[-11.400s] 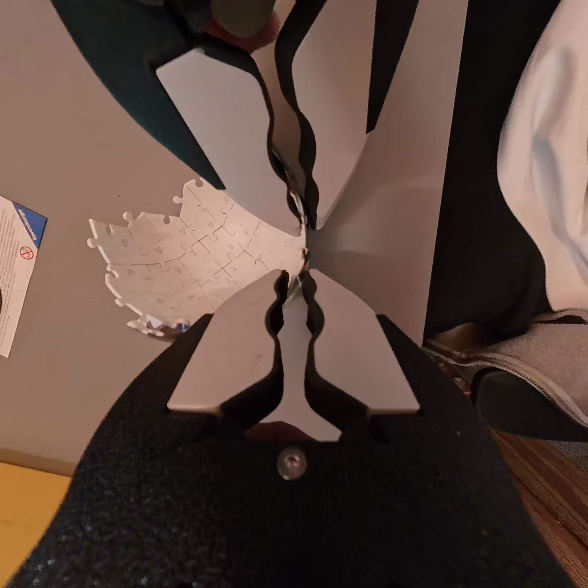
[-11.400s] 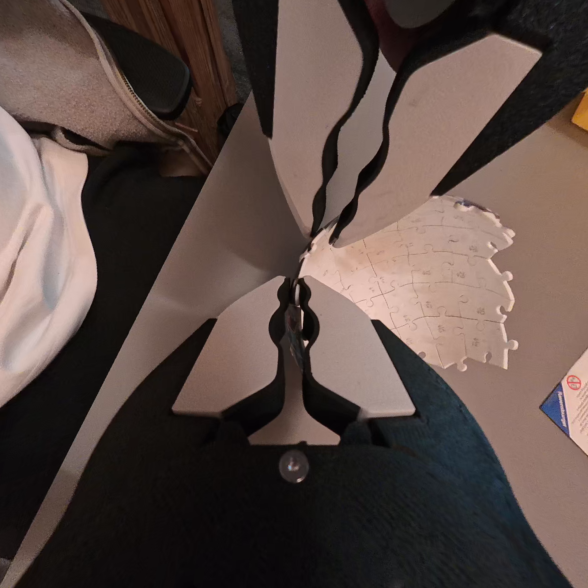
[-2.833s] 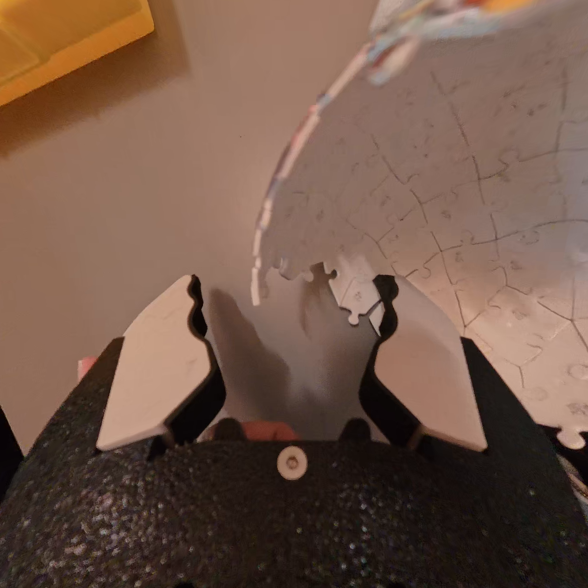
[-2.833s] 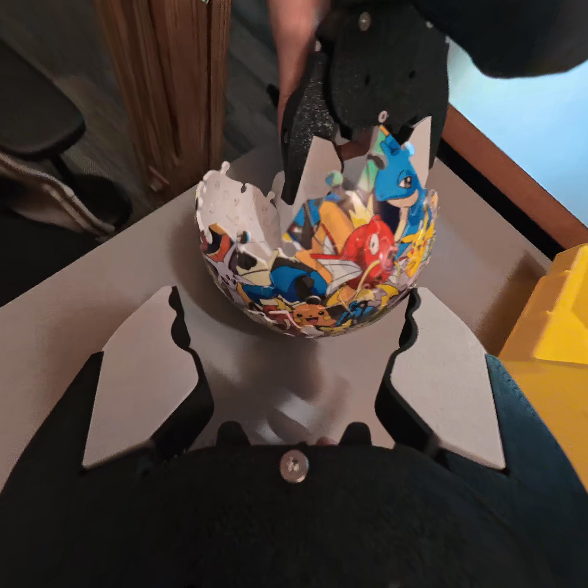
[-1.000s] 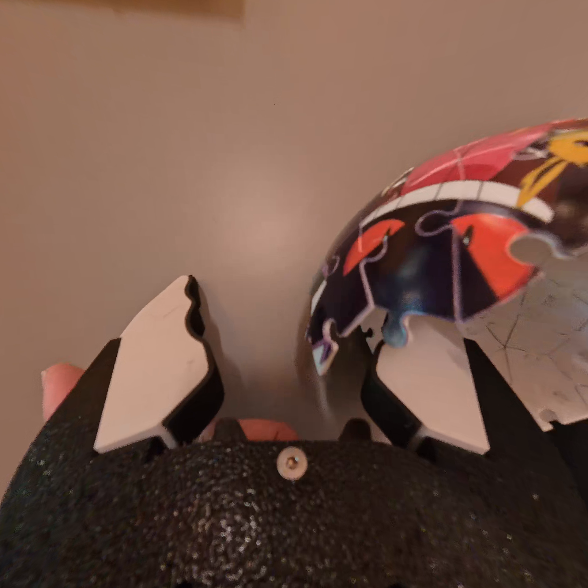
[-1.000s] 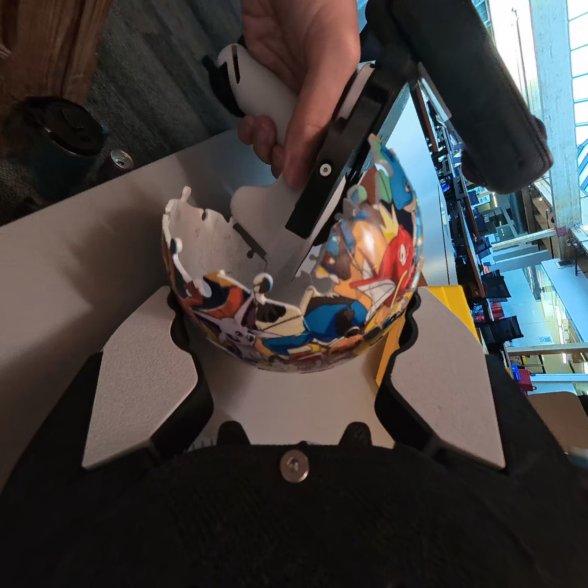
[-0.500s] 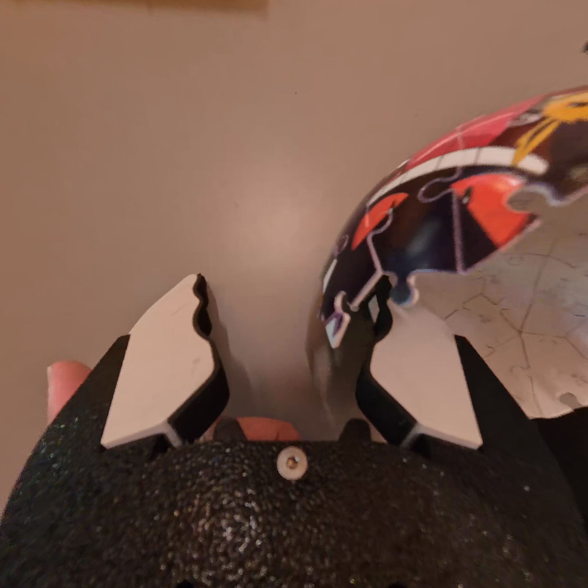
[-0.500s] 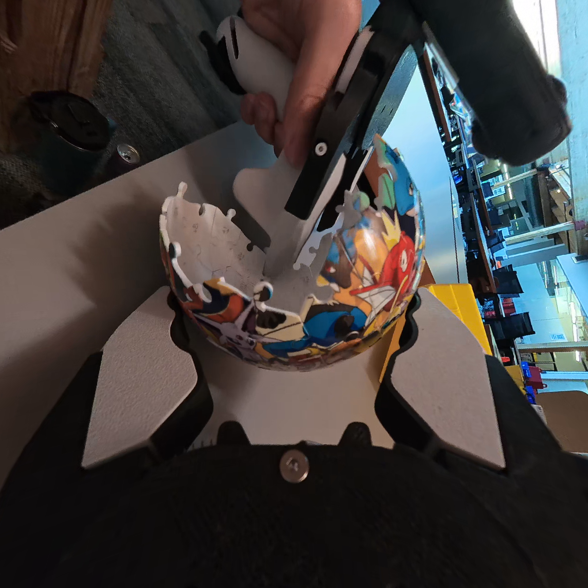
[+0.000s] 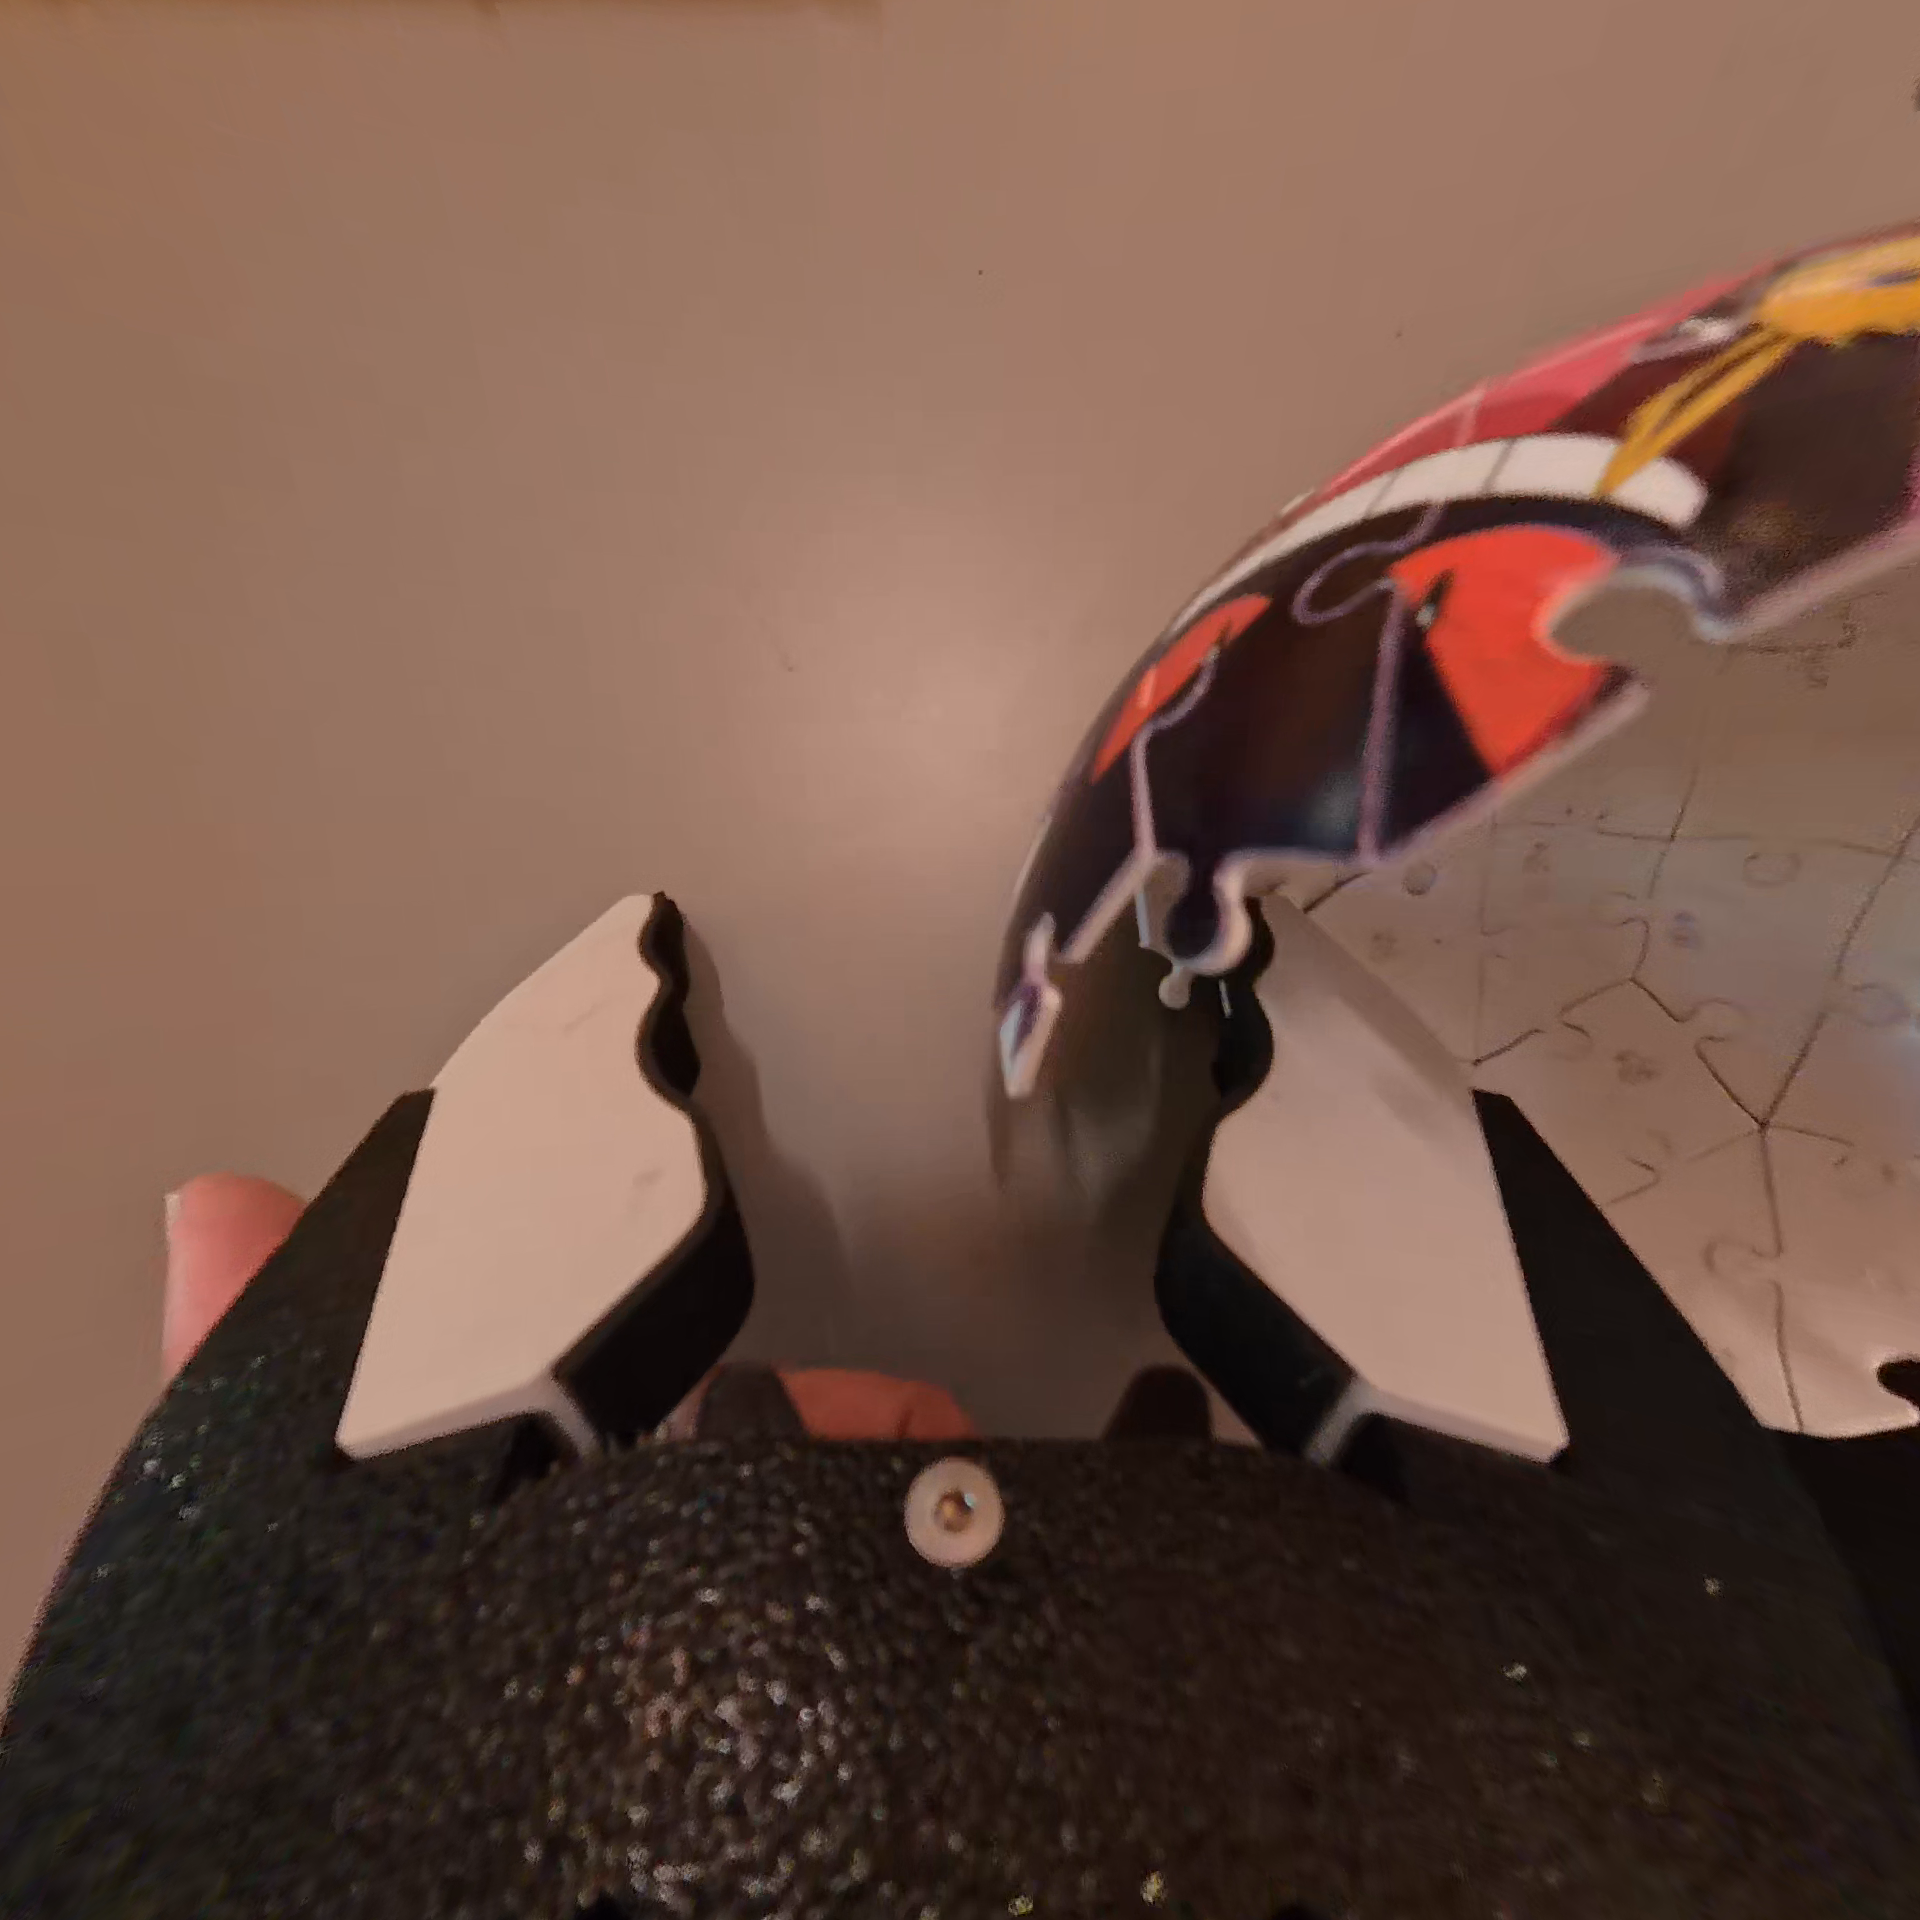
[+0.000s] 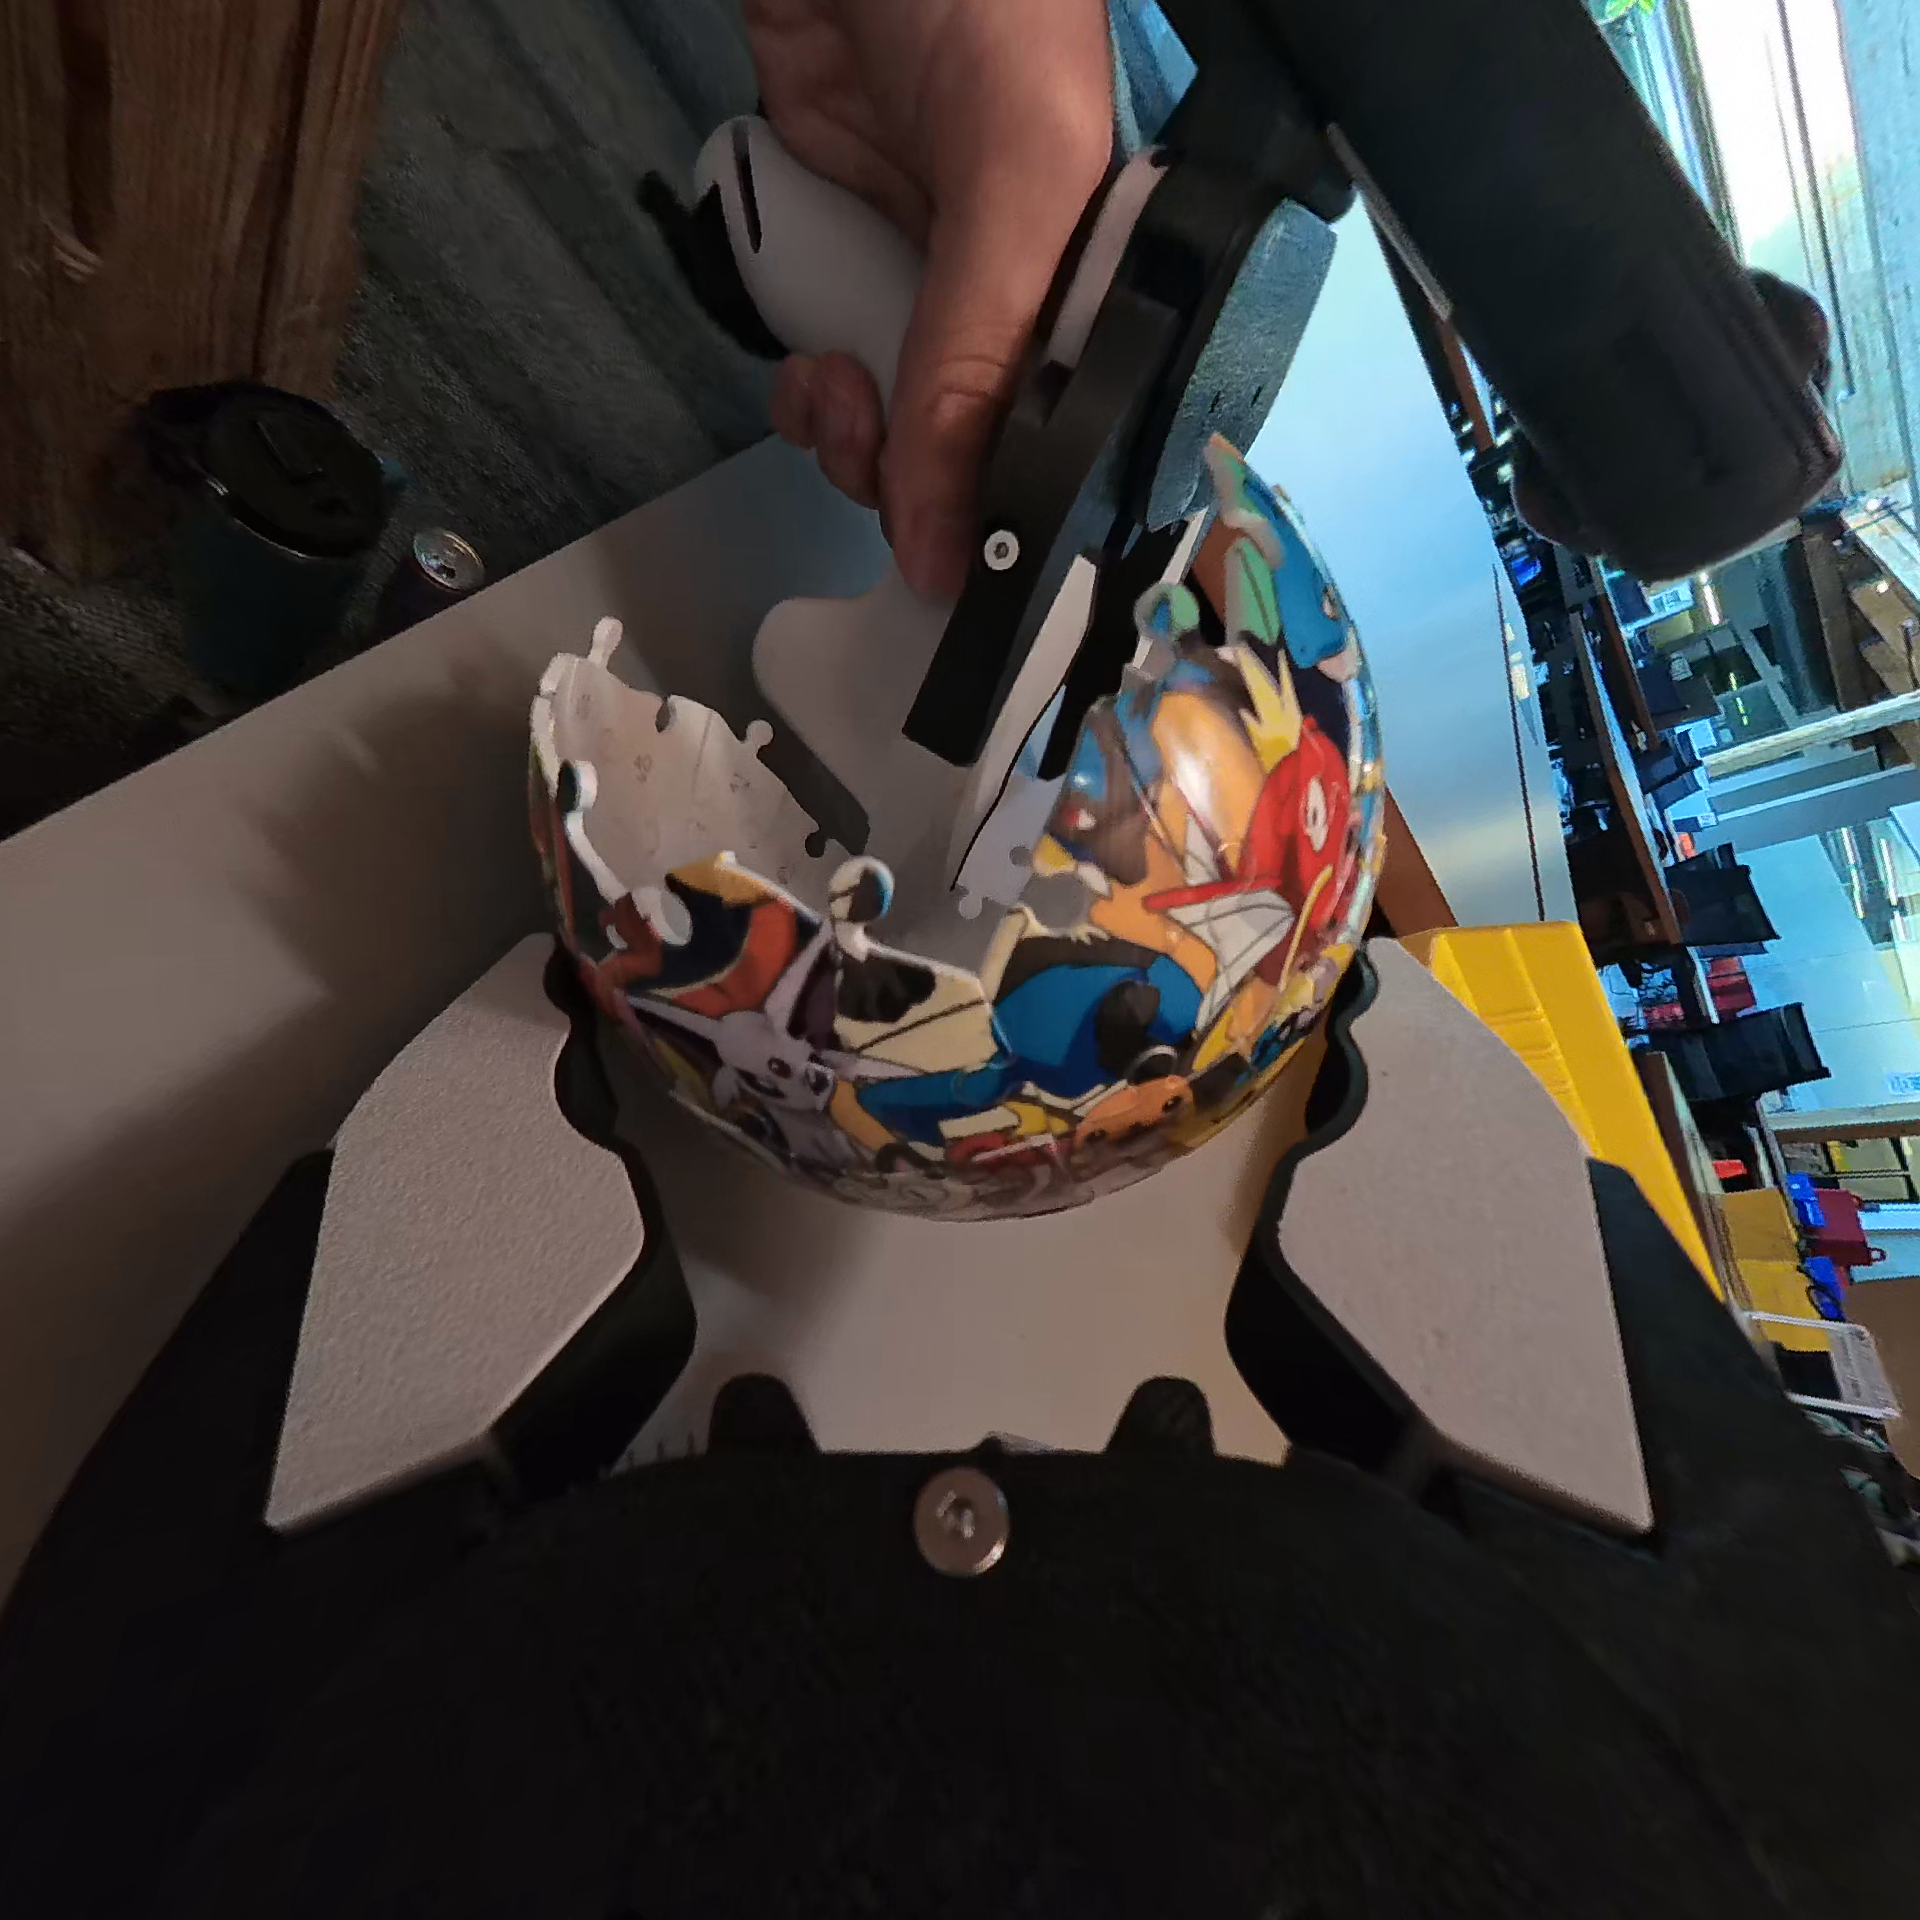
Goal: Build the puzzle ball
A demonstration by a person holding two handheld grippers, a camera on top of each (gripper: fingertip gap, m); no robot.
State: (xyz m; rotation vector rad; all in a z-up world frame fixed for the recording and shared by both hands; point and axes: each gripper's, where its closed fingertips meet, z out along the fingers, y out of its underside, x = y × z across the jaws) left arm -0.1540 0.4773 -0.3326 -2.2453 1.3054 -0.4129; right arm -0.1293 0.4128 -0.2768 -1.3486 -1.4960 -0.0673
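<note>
Puzzle ball (image 10: pixel 966 935), half-built open shell, colourful outside, white inside, sits between right gripper (image 10: pixel 961 997) fingers, both pressed on its sides: clenched on ball, above white table (image 10: pixel 208 883). Left gripper (image 9: pixel 966 935) spread wide, right finger tip inside shell at jagged rim (image 9: pixel 1205 925), left finger outside over table. Hand (image 10: pixel 935 208) holds left gripper's handle. Dark mug (image 10: pixel 265 520) beyond table edge; yellow bin (image 10: pixel 1538 1018) right.

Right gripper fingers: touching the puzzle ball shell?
Touching. In the right wrist view both fingers of the right gripper press against opposite sides of the half-built puzzle ball, no gap at either side; it sits clamped between them above the table.
</note>
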